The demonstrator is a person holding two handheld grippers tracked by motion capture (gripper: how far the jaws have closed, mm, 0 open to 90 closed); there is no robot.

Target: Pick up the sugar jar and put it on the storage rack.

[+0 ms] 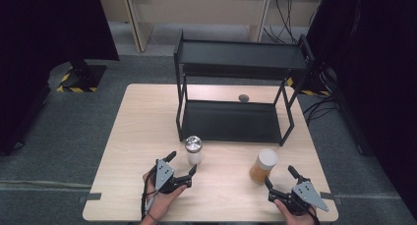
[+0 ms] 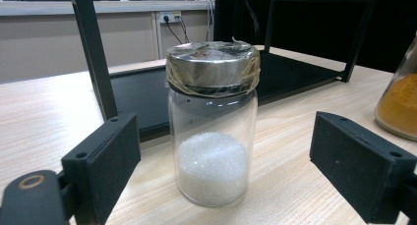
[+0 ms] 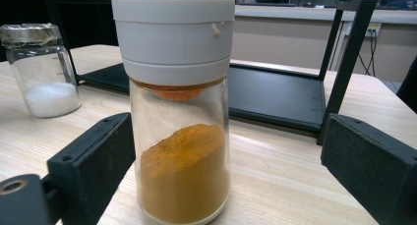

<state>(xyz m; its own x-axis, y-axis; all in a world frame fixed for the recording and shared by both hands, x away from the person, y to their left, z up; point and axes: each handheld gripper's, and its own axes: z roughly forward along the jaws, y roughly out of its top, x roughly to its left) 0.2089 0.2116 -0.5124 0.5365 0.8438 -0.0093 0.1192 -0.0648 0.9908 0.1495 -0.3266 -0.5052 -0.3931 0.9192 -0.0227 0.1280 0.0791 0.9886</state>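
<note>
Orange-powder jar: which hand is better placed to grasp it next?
Right. The right tool sits just behind the orange-powder jar, open, its jaws either side of the jar without touching; the left tool faces the white-crystal jar.

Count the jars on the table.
2. The jar of white grains stands just ahead of the left gripper; the jar of orange powder stands ahead of the right gripper.

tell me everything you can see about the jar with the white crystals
The glass jar is clear and round, with a shiny metal lid wrapped in clear tape. White granules fill roughly its bottom third. It stands upright on the wooden table, just in front of the black shelf. The left gripper sits open before it, jaws either side, not touching.
</note>
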